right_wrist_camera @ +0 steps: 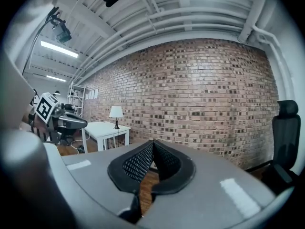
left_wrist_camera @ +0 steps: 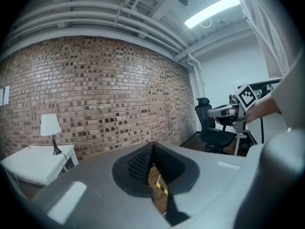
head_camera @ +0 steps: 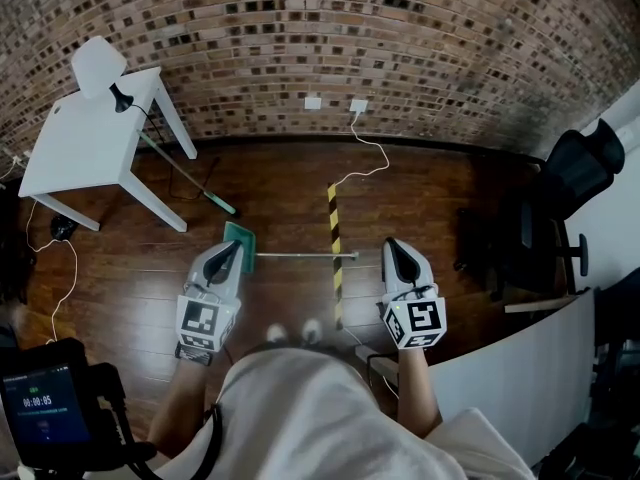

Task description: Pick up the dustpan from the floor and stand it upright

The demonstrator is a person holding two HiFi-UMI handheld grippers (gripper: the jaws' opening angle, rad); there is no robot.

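Note:
The dustpan lies flat on the wooden floor in the head view, its green pan [head_camera: 240, 238] at the left and its long thin handle [head_camera: 305, 256] running right. My left gripper [head_camera: 224, 258] hovers over the pan's near edge, shut with nothing between its jaws. My right gripper [head_camera: 396, 258] hangs to the right of the handle's end, also shut and empty. In the left gripper view the left gripper [left_wrist_camera: 152, 147] points level at the brick wall. The right gripper [right_wrist_camera: 153, 143] does the same in its own view. Neither gripper view shows the dustpan.
A white table [head_camera: 90, 153] with a lamp [head_camera: 100, 66] stands at the back left, a broom [head_camera: 220, 204] leaning under it. A yellow-black tape strip [head_camera: 334, 243] crosses the floor. A black office chair [head_camera: 560, 183] and a white panel [head_camera: 520, 368] are at the right.

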